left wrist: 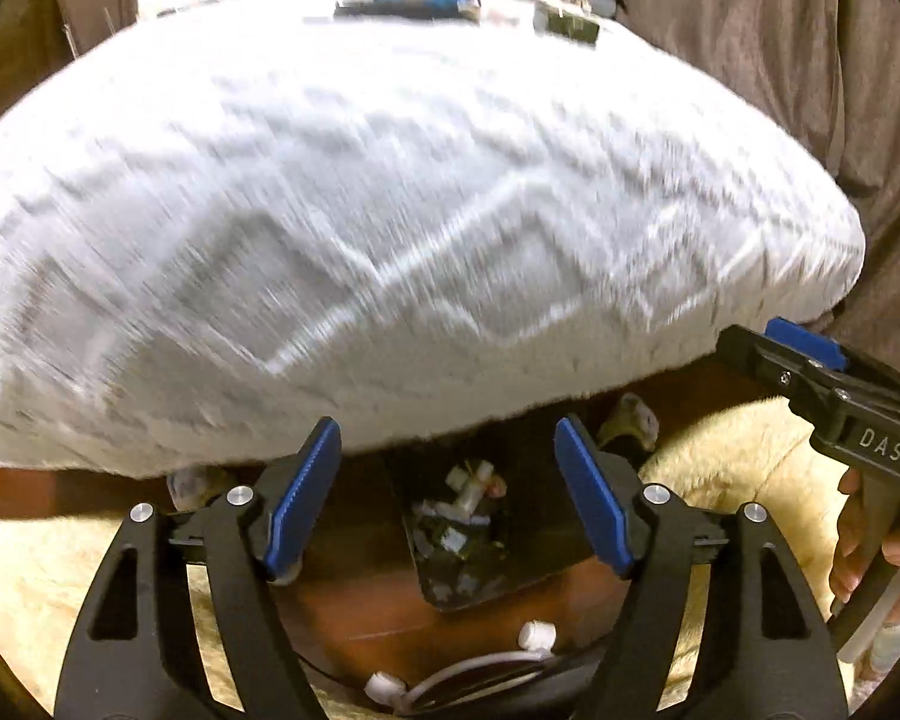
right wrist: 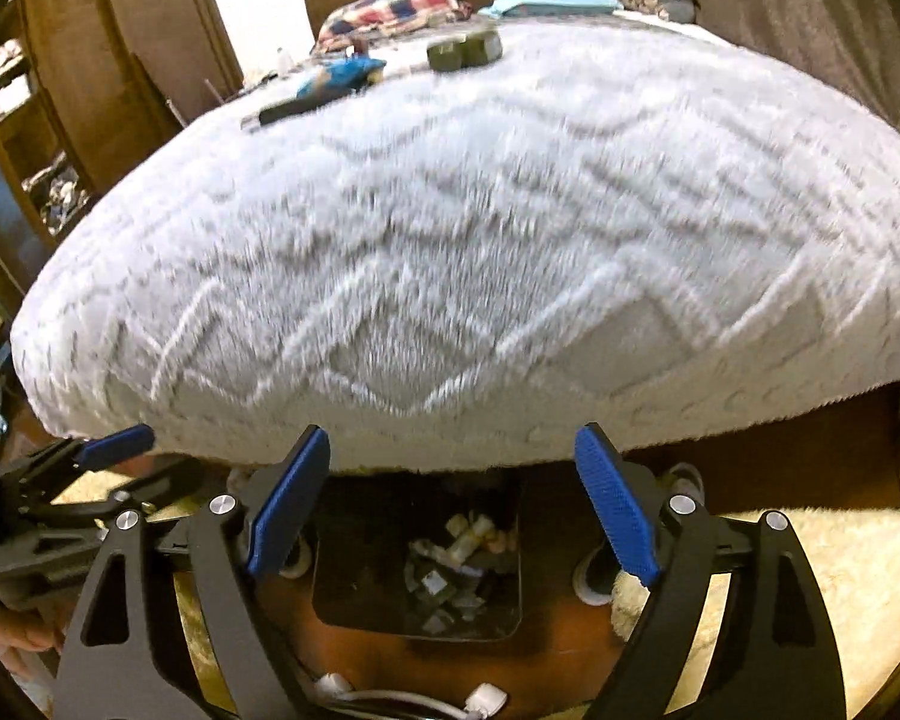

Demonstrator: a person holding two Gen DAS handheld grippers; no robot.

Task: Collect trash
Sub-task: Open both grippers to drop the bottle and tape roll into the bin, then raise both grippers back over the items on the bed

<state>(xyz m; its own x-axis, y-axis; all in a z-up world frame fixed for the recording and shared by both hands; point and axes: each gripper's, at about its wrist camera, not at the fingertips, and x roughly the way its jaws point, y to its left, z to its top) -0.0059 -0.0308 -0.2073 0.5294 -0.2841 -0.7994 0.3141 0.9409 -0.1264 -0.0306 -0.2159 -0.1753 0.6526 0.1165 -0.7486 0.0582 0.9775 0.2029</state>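
Trash (right wrist: pixel 450 564) fills one black bin (right wrist: pixel 354 570); two claws, both gaping.

Warm indoor light — motion-blurred (fisheye-warped)

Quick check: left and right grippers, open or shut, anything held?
Left gripper: open, holding nothing.
Right gripper: open, holding nothing.

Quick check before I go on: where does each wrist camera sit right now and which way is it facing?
Left wrist: on the left gripper, facing down over the bin at the bed; the right gripper and a hand show at right.
Right wrist: on the right gripper, same aim; the left gripper shows at left.
Shared: bin, bed, cream rug; both jaws open, empty.
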